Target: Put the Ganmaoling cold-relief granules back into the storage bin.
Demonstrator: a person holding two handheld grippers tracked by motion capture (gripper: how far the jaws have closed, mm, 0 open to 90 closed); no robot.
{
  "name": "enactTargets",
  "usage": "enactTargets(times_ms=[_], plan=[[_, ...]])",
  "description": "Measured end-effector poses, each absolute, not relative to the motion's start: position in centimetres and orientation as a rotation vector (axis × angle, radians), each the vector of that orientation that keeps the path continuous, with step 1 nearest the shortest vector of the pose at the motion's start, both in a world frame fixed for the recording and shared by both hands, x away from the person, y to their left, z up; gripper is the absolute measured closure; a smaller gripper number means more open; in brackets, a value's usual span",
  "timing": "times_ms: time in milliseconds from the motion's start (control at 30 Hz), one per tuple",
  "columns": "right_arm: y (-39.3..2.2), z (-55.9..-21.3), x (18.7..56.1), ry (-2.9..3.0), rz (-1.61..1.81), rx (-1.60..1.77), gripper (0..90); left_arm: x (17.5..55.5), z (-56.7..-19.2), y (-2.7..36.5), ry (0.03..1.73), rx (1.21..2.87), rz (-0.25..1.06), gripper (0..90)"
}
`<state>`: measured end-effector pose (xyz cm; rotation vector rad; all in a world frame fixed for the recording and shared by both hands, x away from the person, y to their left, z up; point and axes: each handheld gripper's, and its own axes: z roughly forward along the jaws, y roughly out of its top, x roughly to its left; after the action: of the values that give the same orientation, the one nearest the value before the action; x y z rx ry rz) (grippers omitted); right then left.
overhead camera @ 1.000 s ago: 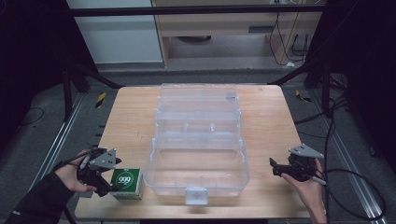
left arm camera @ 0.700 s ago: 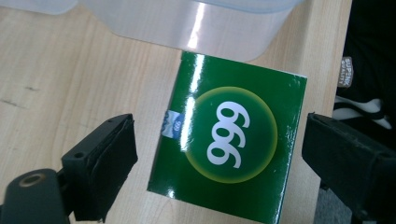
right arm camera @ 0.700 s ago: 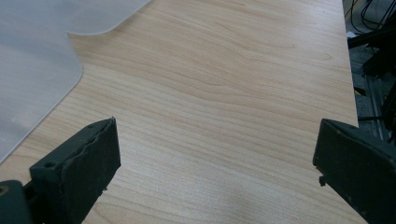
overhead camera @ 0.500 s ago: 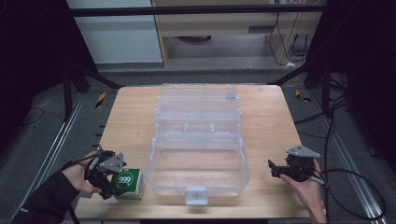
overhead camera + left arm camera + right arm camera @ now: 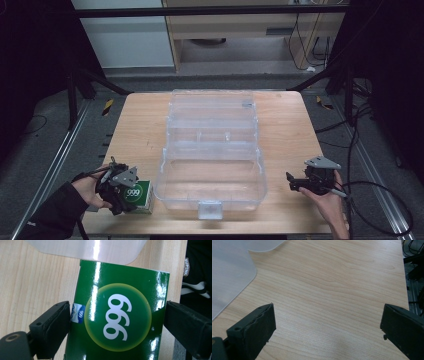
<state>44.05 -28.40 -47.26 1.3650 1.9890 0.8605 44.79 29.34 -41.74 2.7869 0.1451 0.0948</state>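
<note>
Left gripper (image 5: pixel 117 315) straddles green 999 box (image 5: pixel 117 312), lying flat at table (image 5: pixel 145 125) front-left corner beside clear case (image 5: pixel 212 165); jaws wide, one touching, other just off. Risk: uneven closing skews glossy box. Right gripper (image 5: pixel 328 327) wide, empty.

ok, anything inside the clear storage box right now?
Nothing visible: the open clear storage box shows only bare transparent compartments, and its lid tray looks empty too. The green 999 box sits outside, at its left, between the left gripper's jaws. Glare hides some corners.
</note>
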Motion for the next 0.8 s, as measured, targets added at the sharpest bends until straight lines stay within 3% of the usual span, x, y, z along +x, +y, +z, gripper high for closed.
enactTargets(times_ms=[800], plan=[[-28.3, -47.3, 44.1, 2.004, 0.850, 1.357, 0.5, 45.4, -43.3, 28.7, 0.132, 2.828, 0.024, 13.5]])
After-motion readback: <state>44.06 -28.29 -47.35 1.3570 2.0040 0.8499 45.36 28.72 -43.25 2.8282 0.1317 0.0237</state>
